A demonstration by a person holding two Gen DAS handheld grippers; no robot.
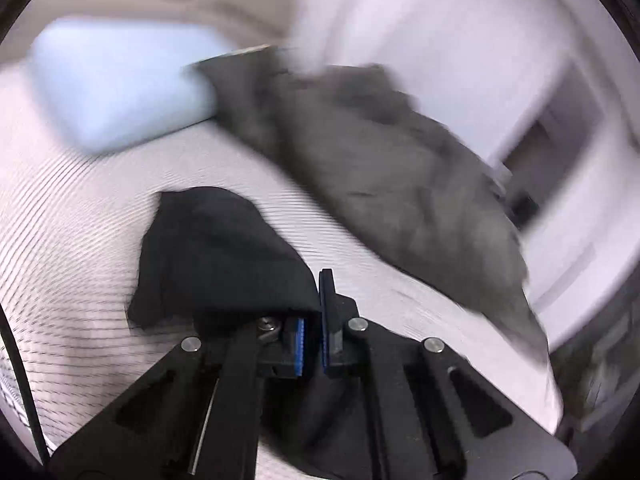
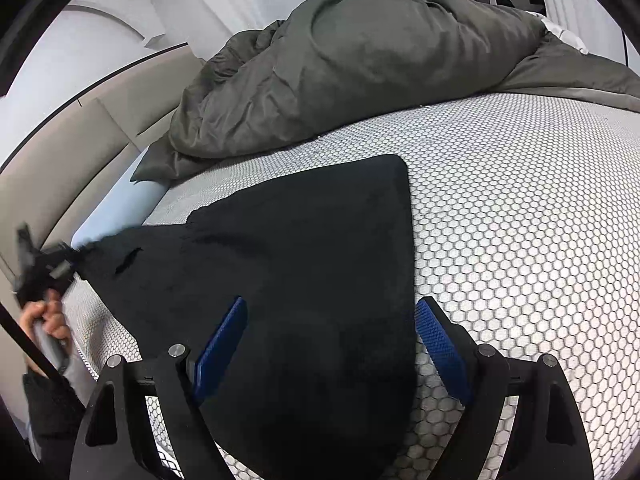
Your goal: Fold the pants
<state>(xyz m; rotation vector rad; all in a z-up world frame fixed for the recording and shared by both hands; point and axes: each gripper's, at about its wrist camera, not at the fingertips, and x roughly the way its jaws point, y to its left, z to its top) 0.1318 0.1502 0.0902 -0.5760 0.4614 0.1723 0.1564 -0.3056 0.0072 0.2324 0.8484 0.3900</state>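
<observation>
- On the bed, we see the black pants (image 2: 320, 264) lying mostly flat on the honeycomb-patterned mattress (image 2: 520, 220), one squared corner pointing toward the far side.
- At the left edge of the right wrist view, the left gripper (image 2: 66, 266) pinches a corner of the pants and holds it off the mattress; a hand (image 2: 48, 320) grips its handle.
- From the left wrist view, we find the left gripper (image 1: 316, 320) clenched on the pants (image 1: 216, 256), black cloth bunched over one finger and draped out in front. That view is heavily blurred.
- Our right gripper (image 2: 332, 344) hangs above the near end of the pants with its jaws spread wide; the blue pads (image 2: 222, 344) sit to either side of the cloth and do not press on it.
- Beyond the pants, a rumpled grey duvet (image 2: 360, 64) is heaped along the far side of the mattress.
- Near the headboard (image 2: 80, 152), a pale blue pillow (image 1: 120, 80) lies beside the duvet.
</observation>
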